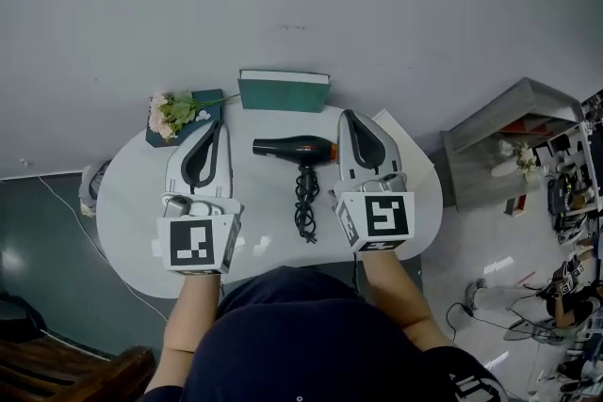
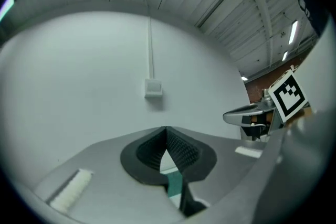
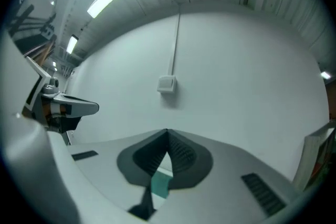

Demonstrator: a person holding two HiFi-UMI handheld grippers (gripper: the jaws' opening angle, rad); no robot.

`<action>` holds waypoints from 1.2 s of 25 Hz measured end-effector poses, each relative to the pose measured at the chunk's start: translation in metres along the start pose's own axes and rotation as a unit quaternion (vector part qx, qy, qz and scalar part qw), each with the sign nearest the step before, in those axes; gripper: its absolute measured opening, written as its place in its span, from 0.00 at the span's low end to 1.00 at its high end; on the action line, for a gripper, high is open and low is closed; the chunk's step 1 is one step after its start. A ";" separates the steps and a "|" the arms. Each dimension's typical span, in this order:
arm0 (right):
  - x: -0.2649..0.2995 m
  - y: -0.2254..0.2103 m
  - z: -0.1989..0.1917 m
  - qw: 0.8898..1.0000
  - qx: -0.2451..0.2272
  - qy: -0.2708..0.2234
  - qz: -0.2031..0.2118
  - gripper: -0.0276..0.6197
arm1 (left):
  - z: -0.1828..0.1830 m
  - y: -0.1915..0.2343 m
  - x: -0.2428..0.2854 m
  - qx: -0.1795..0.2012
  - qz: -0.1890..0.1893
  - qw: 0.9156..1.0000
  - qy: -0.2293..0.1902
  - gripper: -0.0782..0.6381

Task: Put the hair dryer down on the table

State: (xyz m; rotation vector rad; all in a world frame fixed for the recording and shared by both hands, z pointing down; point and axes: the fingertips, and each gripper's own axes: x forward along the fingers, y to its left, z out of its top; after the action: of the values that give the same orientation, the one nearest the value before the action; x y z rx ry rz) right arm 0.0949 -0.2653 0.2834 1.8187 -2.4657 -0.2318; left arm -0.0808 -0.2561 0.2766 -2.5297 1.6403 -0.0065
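The dryer [image 1: 294, 147] lies mid-counter [image 1: 132, 193], cord [image 1: 305, 202] trailing to the near edge. The left gripper [image 1: 217, 129] and right gripper [image 1: 350, 118] flank it, fingers pressed together on nothing; lifting away should avoid the cord.

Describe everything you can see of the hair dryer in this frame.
The hair dryer looks like black plastic, with a reddish band near its rear end. It lies on its side on the white round table, barrel crosswise with the nozzle toward the person's left and the handle pointing toward the person. Its black cord is bunched in a tight coil off the handle's end. It sits between the left gripper and the right gripper; neither appears to touch it.
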 end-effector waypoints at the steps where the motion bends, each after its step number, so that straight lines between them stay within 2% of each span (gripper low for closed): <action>1: 0.000 0.000 0.014 1.000 -0.006 -0.013 0.001 0.06 | 0.012 0.004 -0.001 0.003 0.008 1.000 -0.007 0.12; 5: 0.001 -0.002 0.054 0.999 -0.016 -0.046 0.007 0.06 | 0.050 0.017 -0.005 -0.009 0.019 0.999 -0.026 0.12; 9: -0.002 -0.006 0.069 0.998 -0.020 -0.054 0.006 0.06 | 0.069 0.025 -0.010 -0.010 0.027 0.999 -0.043 0.12; 16: -0.006 -0.012 0.069 0.999 -0.021 -0.047 0.003 0.06 | 0.064 0.023 -0.013 0.000 0.030 0.999 -0.028 0.12; 30: -0.017 -0.026 0.048 0.999 0.001 -0.041 0.021 0.06 | 0.052 -0.017 -0.013 -0.001 0.009 1.000 -0.006 0.12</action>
State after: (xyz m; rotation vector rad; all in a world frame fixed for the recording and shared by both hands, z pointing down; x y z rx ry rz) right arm 0.1171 -0.2526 0.2327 1.7913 -2.5571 -0.3073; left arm -0.0666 -0.2323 0.2282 -2.5117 1.6593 0.0118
